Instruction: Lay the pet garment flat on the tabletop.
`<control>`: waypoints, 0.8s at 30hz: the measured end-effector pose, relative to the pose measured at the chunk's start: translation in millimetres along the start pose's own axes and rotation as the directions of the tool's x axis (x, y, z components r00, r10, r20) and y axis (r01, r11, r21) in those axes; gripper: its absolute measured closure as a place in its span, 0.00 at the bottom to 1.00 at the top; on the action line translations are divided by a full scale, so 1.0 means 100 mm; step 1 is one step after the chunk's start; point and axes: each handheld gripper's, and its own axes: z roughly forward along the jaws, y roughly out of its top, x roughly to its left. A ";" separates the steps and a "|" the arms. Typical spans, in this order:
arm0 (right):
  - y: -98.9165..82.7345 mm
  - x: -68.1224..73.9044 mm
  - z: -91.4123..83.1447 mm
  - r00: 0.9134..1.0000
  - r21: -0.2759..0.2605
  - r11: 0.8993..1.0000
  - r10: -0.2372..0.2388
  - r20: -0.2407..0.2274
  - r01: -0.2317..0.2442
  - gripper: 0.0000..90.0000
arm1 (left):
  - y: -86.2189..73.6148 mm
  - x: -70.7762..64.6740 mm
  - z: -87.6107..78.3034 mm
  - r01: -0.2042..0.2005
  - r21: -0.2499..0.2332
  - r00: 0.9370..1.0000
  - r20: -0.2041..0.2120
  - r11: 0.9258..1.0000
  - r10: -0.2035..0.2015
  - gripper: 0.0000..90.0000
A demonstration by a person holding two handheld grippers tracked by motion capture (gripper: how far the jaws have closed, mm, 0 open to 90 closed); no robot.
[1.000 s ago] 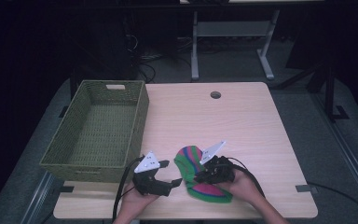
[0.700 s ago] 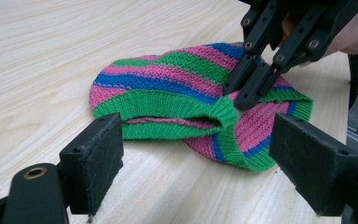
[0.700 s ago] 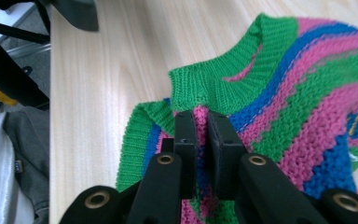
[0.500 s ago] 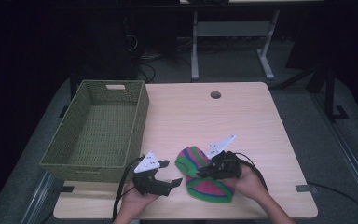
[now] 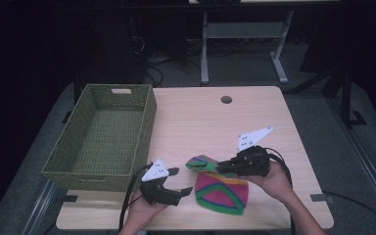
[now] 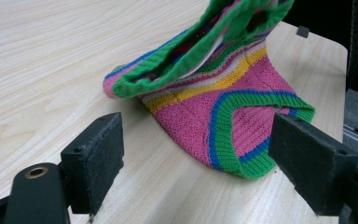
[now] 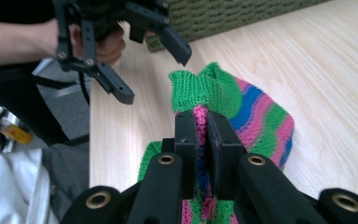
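The right gripper (image 5: 223, 167), fingers clamped on the knitted hat (image 5: 223, 192), had lifted its edge off the bench (image 5: 254, 117) since a second before, while the left gripper (image 5: 182, 182) waited with fingers wide, so the hat seemed ready for the basket (image 5: 73, 161).

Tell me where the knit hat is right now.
In the high view the knit hat lies at the table's near edge, right of the basket, its rim pinched by the right gripper.

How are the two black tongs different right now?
The right tongs are shut, pinching the green edge of the striped knit hat and lifting it; the left tongs are open and hold nothing. In the high view the right tongs sit raised above the hat, while the left tongs hang low beside it, near the green basket. Both are black, held by hand, and carry a grey three-cornered plate.
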 end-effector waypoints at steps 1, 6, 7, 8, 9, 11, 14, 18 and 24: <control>-0.03 -0.02 -0.04 1.000 -0.014 1.000 0.004 -0.014 -0.004 0.92 | 0.01 -0.01 0.01 -0.005 0.002 1.000 0.003 1.000 0.005 0.21; -0.07 -0.05 -0.10 0.999 -0.022 1.000 0.010 -0.042 -0.011 0.92 | 0.03 -0.01 0.02 -0.012 0.002 1.000 0.011 1.000 0.012 0.23; -0.09 -0.06 -0.13 0.998 -0.028 1.000 0.003 -0.058 -0.004 0.92 | 0.04 0.00 0.04 -0.014 0.003 1.000 0.013 1.000 0.014 0.23; -0.09 -0.06 -0.13 0.998 -0.028 1.000 0.003 -0.058 -0.004 0.92 | 0.04 0.00 0.04 -0.014 0.003 1.000 0.013 1.000 0.014 0.24; -0.10 -0.07 -0.17 0.997 -0.039 0.999 -0.001 -0.073 -0.002 0.92 | 0.05 0.01 0.04 -0.012 -0.004 1.000 0.023 1.000 0.012 0.25; -0.12 -0.08 -0.20 0.996 -0.050 0.999 -0.006 -0.087 0.001 0.92 | 0.07 0.02 0.05 -0.011 -0.008 1.000 0.025 1.000 0.011 0.27; -0.14 -0.11 -0.25 0.995 -0.056 0.998 -0.006 -0.097 0.001 0.92 | 0.08 0.05 0.08 -0.017 -0.006 0.999 0.033 1.000 0.017 0.30; -0.16 -0.12 -0.27 0.994 -0.060 0.998 -0.006 -0.105 0.000 0.92 | 0.09 0.07 0.13 -0.027 0.007 0.999 0.039 1.000 0.027 0.32; -0.16 -0.16 -0.30 0.993 -0.056 0.998 -0.004 -0.120 -0.003 0.92 | 0.15 0.09 0.24 -0.091 0.010 0.995 0.040 0.996 0.090 0.36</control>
